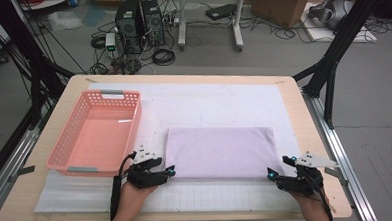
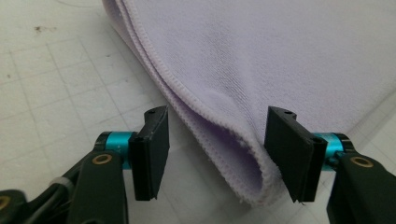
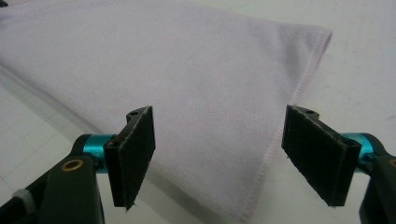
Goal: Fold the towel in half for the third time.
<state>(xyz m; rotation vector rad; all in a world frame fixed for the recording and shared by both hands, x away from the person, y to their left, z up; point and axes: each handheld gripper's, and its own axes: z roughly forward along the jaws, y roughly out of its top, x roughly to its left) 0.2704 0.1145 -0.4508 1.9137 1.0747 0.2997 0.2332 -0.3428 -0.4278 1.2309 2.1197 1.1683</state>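
1. Where the person's left hand comes in at the bottom of the high view, the left gripper [image 1: 170, 170] sits at the near left corner of a folded lavender towel [image 1: 221, 152].
2. Seen from the left gripper view, its two black jaws stand partly open with the towel's folded corner [image 2: 243, 172] between them. The right-hand pad looks to be at the cloth's edge, while the left-hand pad is clear of it, so the cloth is not pinched.
3. At the towel's near right corner, the right gripper [image 1: 274, 176] is held in the person's right hand.
4. From the right gripper view, its jaws stand wide apart with the towel's stitched corner [image 3: 254, 186] between them. Neither pad touches the cloth.
5. The towel lies flat as a wide rectangle, folded in several layers, with hemmed edges visible at the left corner.
6. Under the towel is a white mat [image 1: 219, 107] marked with a faint grid, spread over a light wooden table [image 1: 304, 111].
7. Left of the towel, a pink plastic basket [image 1: 60, 146] with perforated walls sits on the mat, just beside the left gripper.
8. Beyond the table, the grey floor holds computer towers [image 1: 140, 23], tangled cables and cardboard boxes [image 1: 284, 4].
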